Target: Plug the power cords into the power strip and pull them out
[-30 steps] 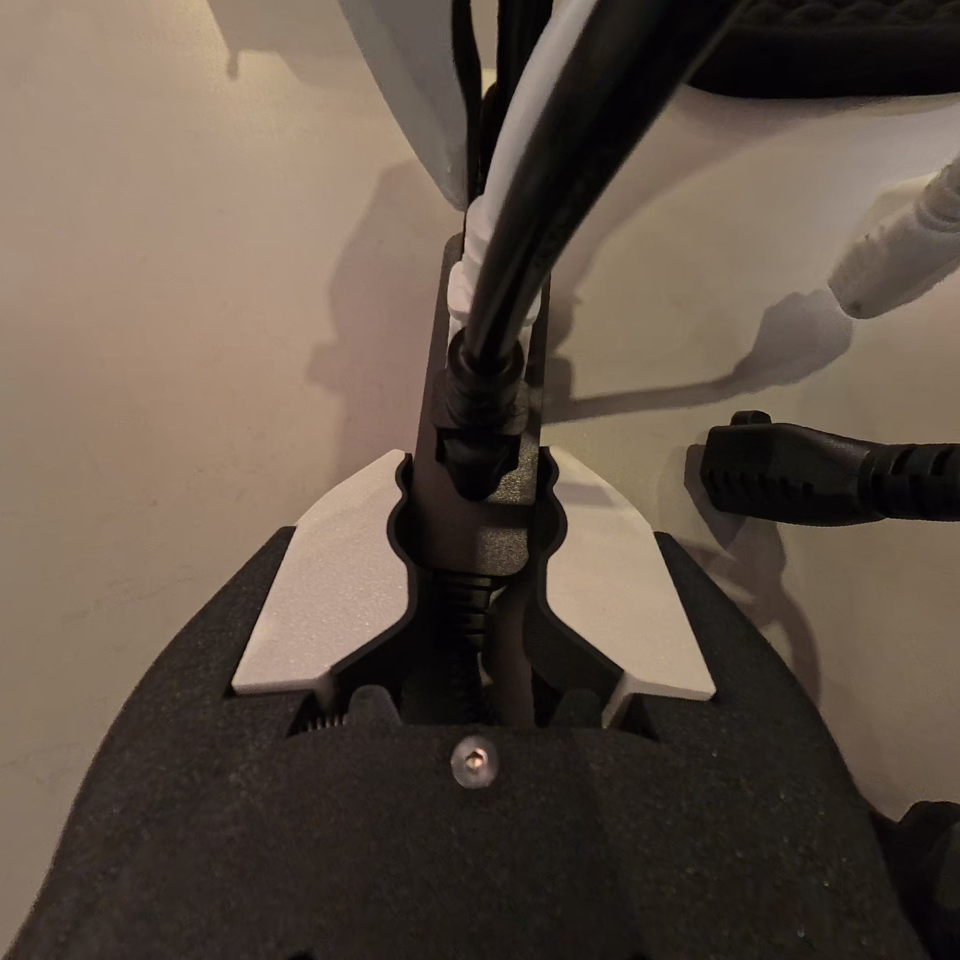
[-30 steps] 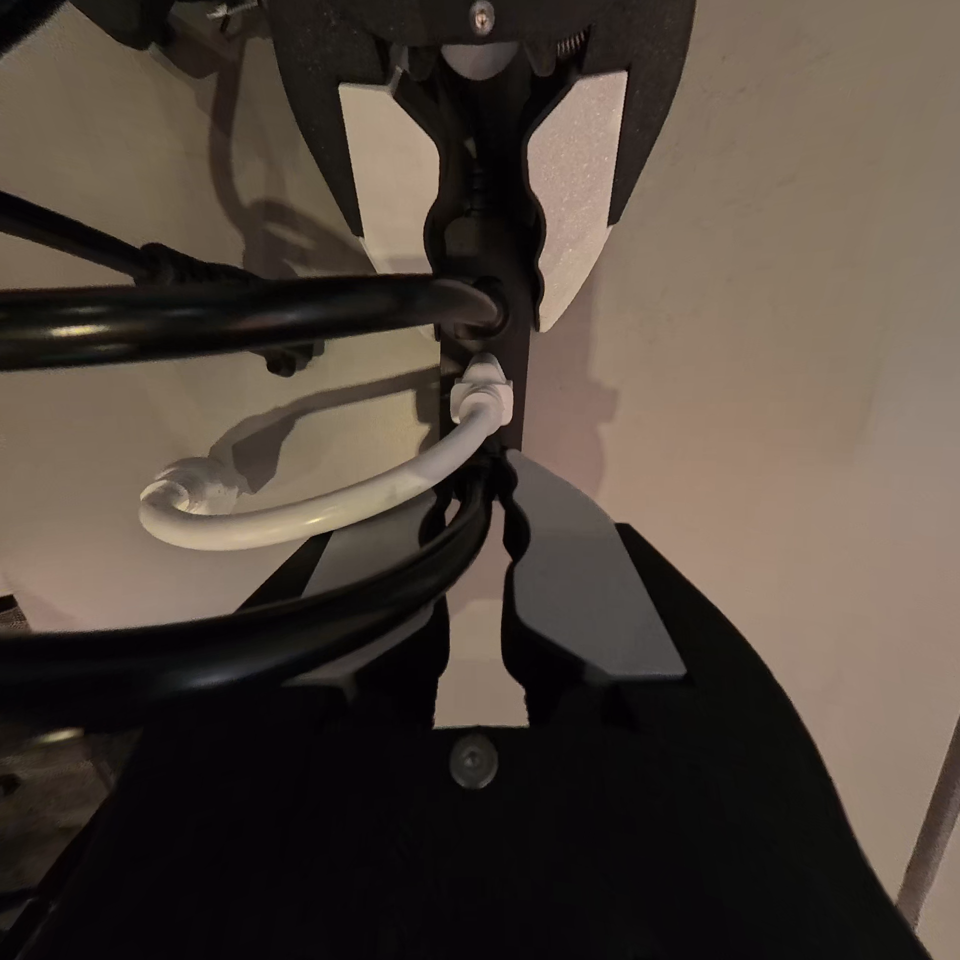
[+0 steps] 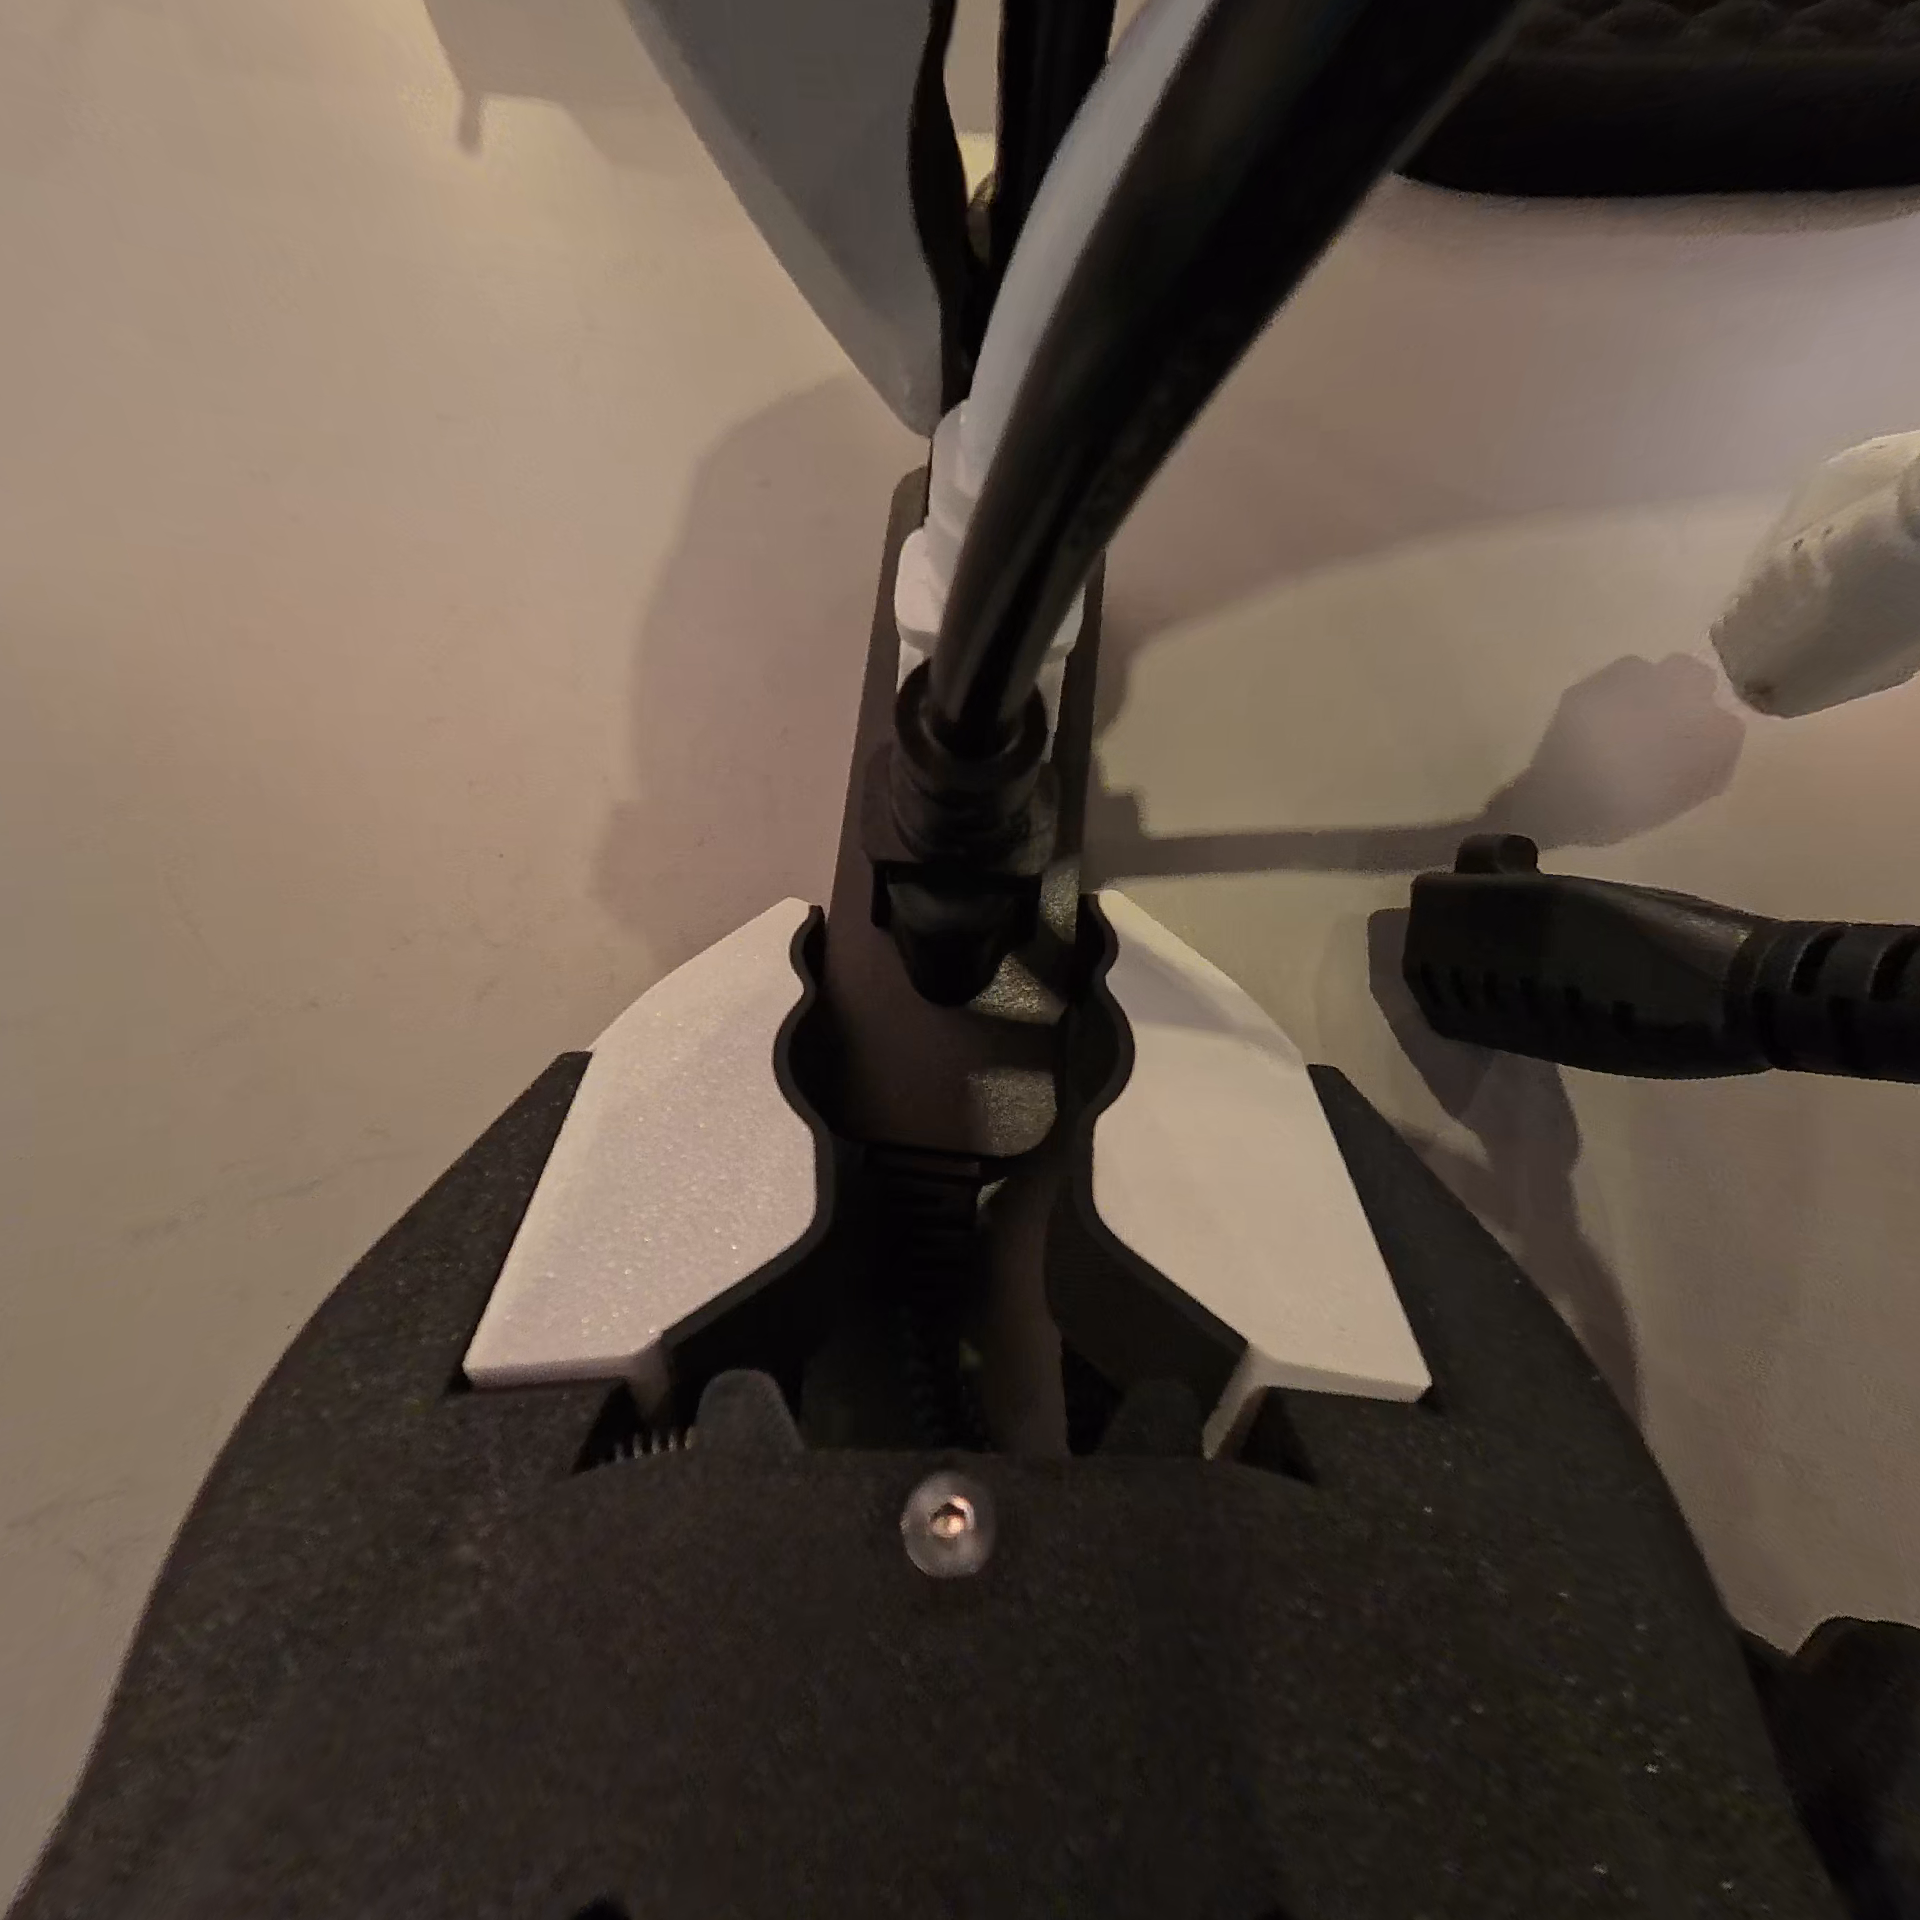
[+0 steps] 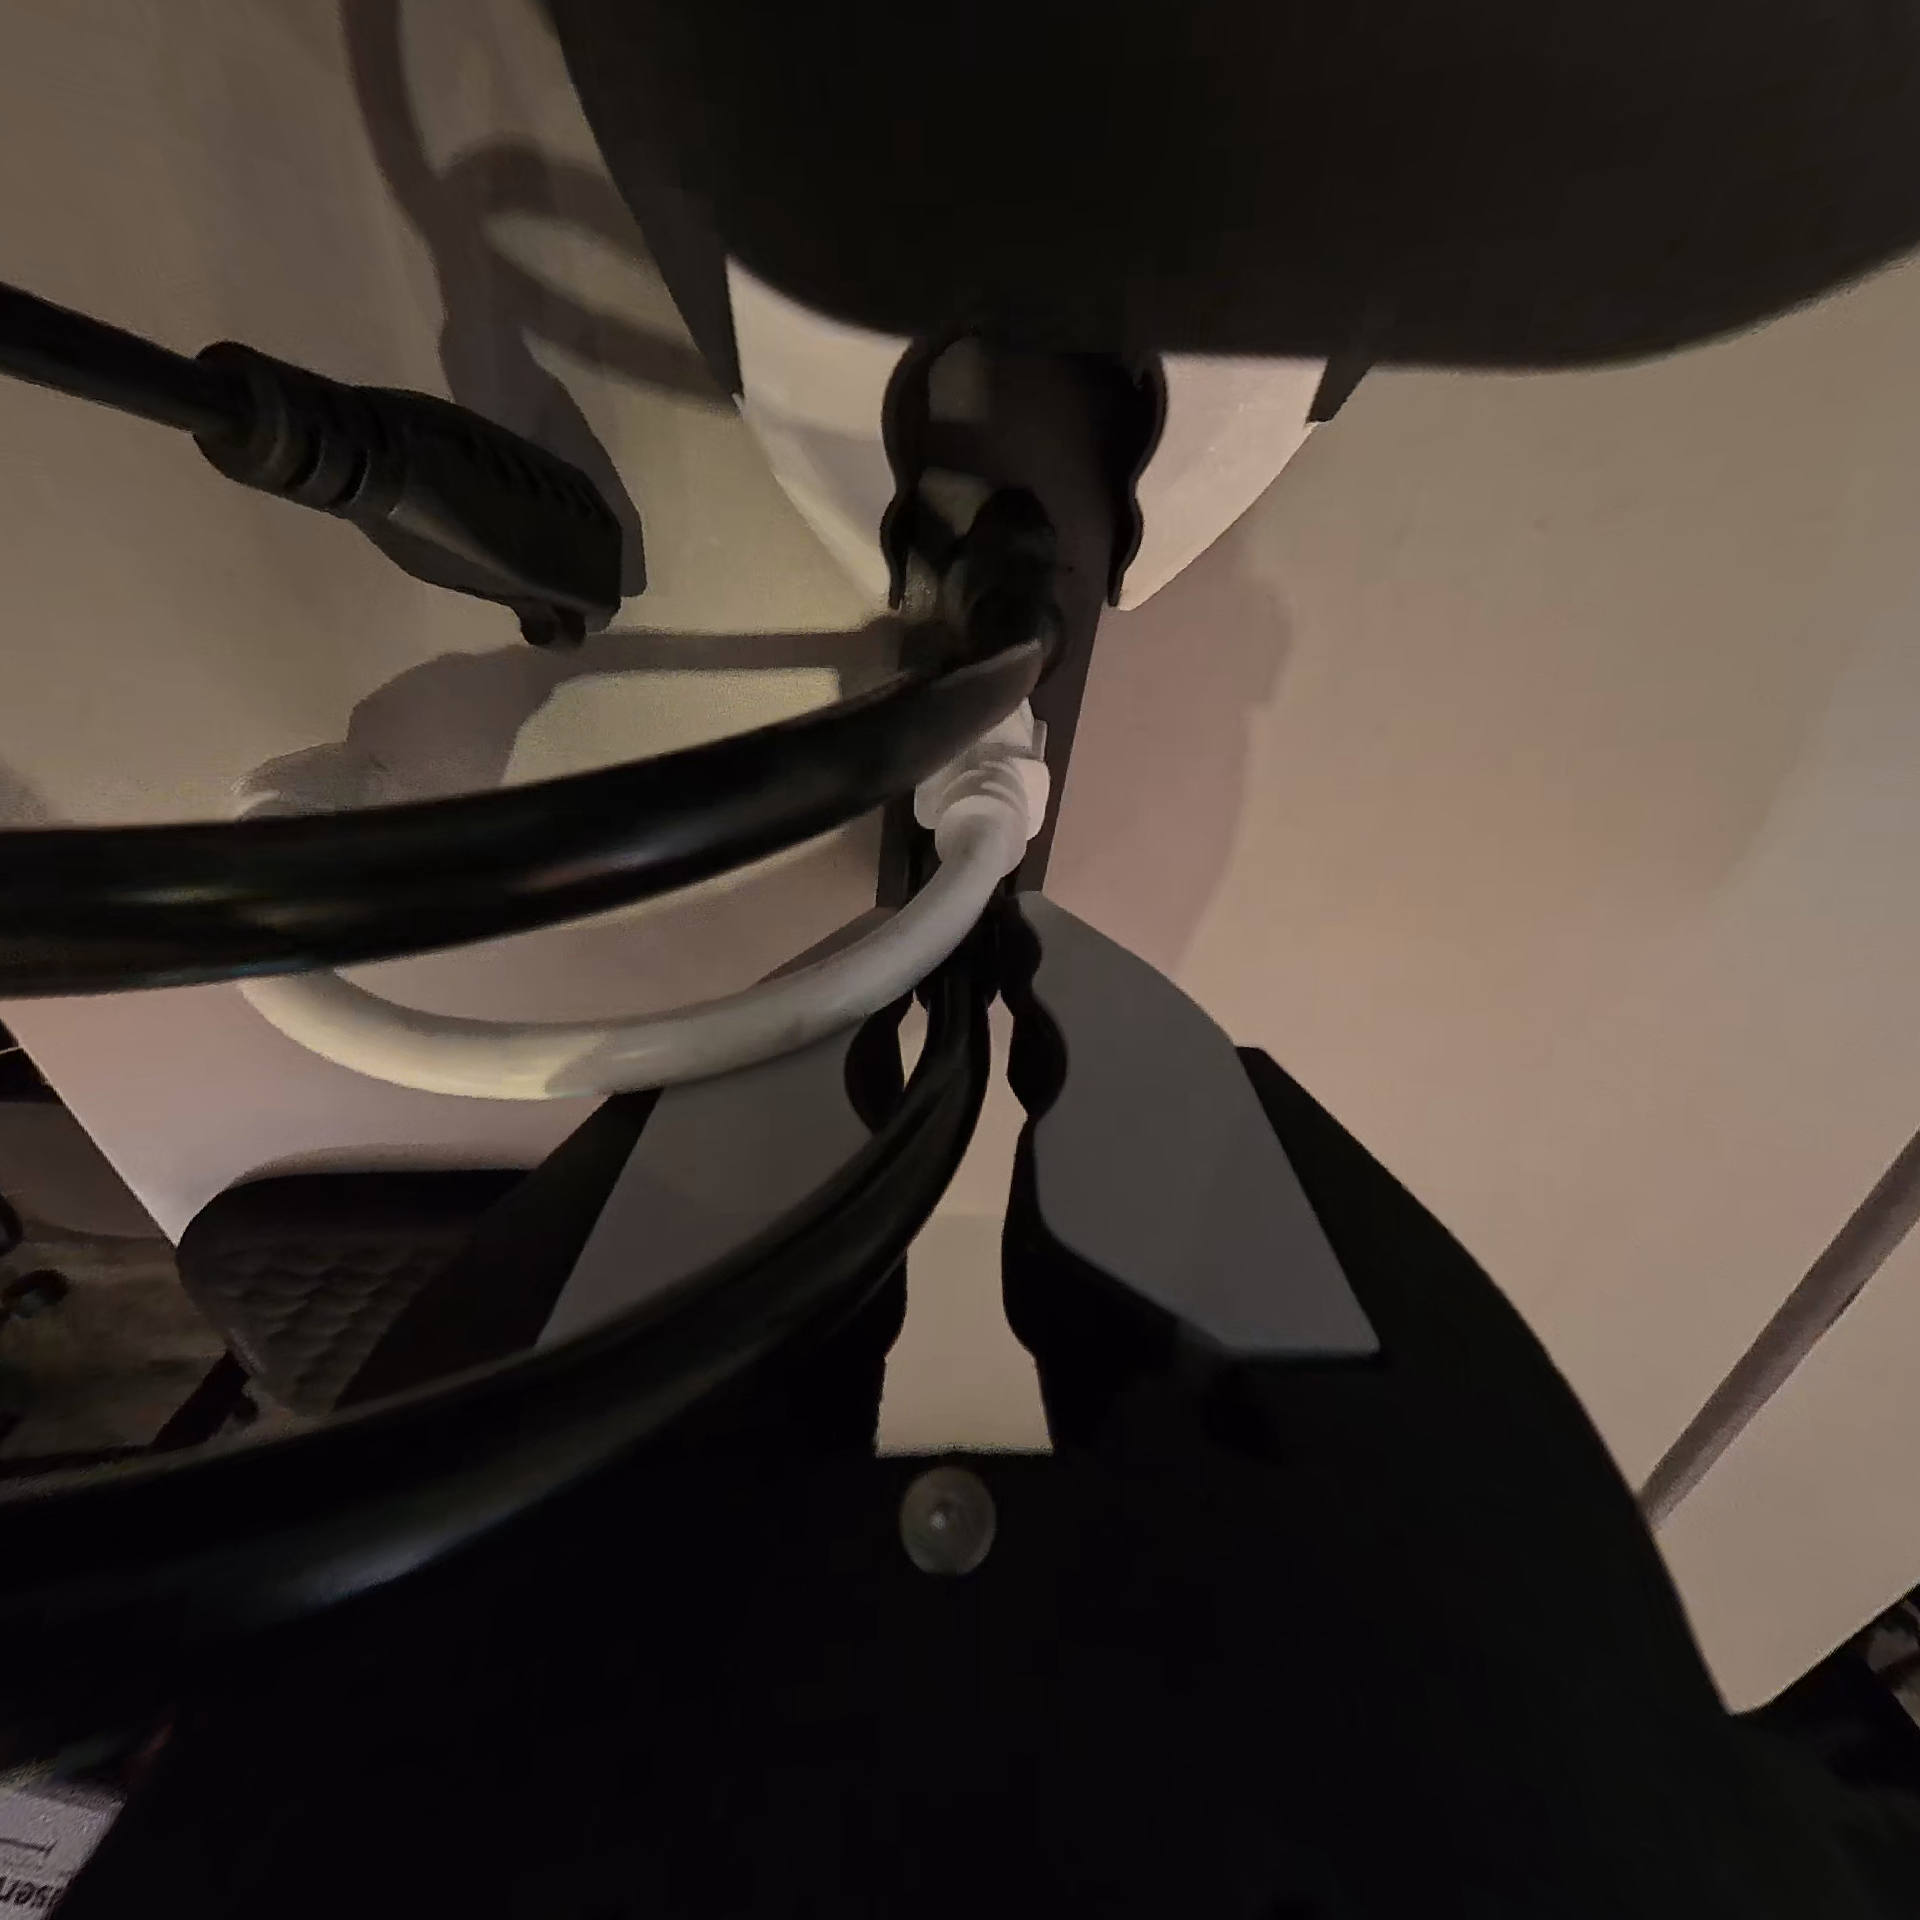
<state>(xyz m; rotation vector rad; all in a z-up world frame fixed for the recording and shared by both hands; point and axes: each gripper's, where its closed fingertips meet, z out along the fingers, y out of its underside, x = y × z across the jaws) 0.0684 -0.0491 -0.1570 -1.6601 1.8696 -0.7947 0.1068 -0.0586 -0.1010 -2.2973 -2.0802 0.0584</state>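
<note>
The pale matte tabletop (image 3: 312, 727) lies bare to the left. A narrow black power strip (image 3: 940, 1060) stands on edge, clamped at its near end by the left gripper (image 3: 951, 997). The right gripper (image 4: 961, 997) pinches a thick black power cord (image 4: 623, 1278) at the strip's far end. A loose black plug (image 3: 1579, 982) lies just right.

loose plug (image 3: 1579, 977) right of power strip (image 3: 977, 1049)

power strip (image 3: 966, 1070): dark, narrow, on edge | black cord (image 3: 1049, 561), white cord (image 4: 665, 1029): plugged in
</note>
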